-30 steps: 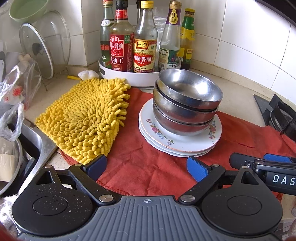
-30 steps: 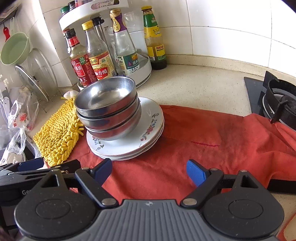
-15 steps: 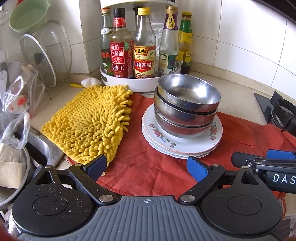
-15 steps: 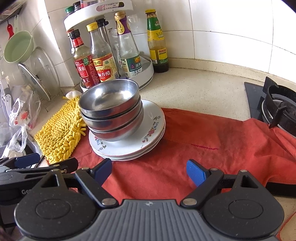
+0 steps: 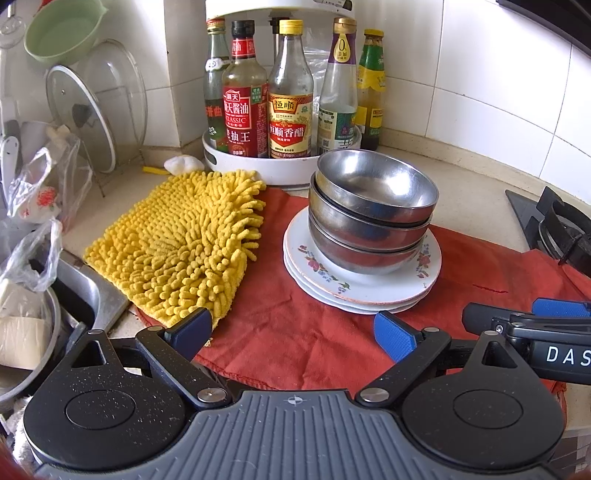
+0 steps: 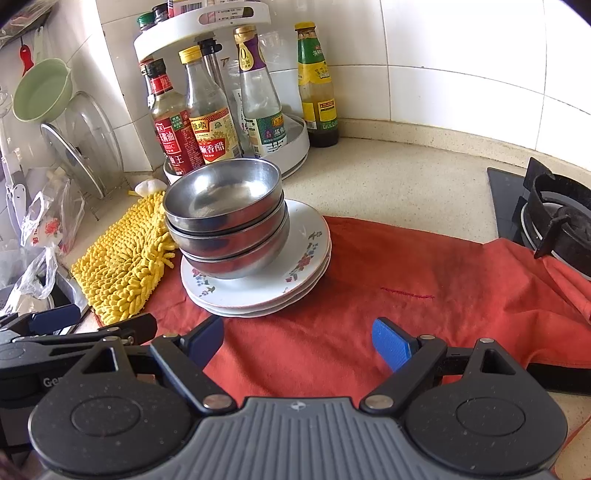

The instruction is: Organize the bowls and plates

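Compared with a moment ago, the stack of dishes sits a little lower and nearer in both wrist views, and more of the white turntable rack [image 5: 258, 168] and its upper tier shows; nothing on the counter itself has shifted. Both grippers have hardly changed their stance.

The left gripper [image 5: 295, 328] has its jaws spread wide with only red cloth between the blue pads, holding nothing. The right gripper [image 6: 297, 338] stands equally wide and empty.

The 3 steel bowls [image 5: 373, 206] are nested, smooth and dull-shiny, with rounded sides. They rest on the plates [image 5: 321, 269], a pile of what looks like 3 white glazed plates with small flower prints; the exact count is hard to make out at the overlapping rims. The pile sits on a red cloth [image 5: 295, 332], soft and slightly creased, spread over a speckled beige counter [image 6: 388, 184].

Just beside the plates lies a yellow chenille mitt [image 5: 177, 247], thick with nubby fingers, its edge overlapping the cloth. Behind stand glass sauce bottles [image 5: 290, 110] with red and yellow labels in the rack.

A glass pot lid [image 5: 81, 107] leans upright in a wire stand under a pale green bowl [image 5: 61, 29], which is cut off at the top edge. Crumpled plastic bags [image 5: 33, 206] partly hide the steel sink [image 5: 88, 291]. The black stove grate [image 6: 557, 218] is cropped at the right edge.
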Demonstrator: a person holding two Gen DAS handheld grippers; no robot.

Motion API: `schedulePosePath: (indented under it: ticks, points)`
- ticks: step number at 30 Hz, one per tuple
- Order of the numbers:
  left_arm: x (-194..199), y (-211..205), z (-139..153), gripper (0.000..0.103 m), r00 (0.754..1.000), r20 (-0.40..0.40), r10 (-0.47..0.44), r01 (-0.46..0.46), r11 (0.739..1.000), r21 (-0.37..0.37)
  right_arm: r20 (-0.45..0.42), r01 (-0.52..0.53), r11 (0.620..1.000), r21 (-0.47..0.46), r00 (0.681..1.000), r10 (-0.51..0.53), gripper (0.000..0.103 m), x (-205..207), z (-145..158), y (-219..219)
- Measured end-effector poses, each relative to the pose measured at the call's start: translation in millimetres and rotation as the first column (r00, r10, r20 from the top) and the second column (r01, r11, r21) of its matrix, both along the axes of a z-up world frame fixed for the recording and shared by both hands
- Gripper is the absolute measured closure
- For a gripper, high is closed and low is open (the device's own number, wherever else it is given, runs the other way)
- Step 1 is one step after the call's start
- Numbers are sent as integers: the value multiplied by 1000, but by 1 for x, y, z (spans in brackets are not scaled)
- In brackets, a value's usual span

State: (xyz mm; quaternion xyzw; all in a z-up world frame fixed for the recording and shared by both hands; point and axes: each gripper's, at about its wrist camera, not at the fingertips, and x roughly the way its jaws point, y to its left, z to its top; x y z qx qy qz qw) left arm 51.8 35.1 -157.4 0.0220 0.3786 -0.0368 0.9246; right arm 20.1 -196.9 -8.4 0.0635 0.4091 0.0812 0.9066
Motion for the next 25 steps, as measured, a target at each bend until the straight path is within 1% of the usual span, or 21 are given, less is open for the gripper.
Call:
schedulePosePath:
  ticks: [4,8,14,19,21,25]
  points:
    - [-1,0,1,4,1000,2,4,-4,1000,-4,16,2,1000,2,1000,-2,18,-4,2,-1]
    - [-4,4,3,4,1000,24,3,-2,1000,-31,35,-3,1000,-3,999,3,18,-7,8,0]
    - [-4,8,4,1,1000,23,13,-11,998,-63,47,-10,1000,-13,999,11,18,-7,12,2]
    - [-3,8,3,1,1000,20,11,-10,999,-51,42,-16,1000,-17,999,17,18,-5,9,1]
    - [-3,7,2,1,999,32,1,1,999,-42,40,-16,1000,-17,999,17,18,-4,7,1]
    - [-2,2,1,0,998,61,-31,31,1000,6,32,-10,1000,-15,999,11,18,-2,5,0]
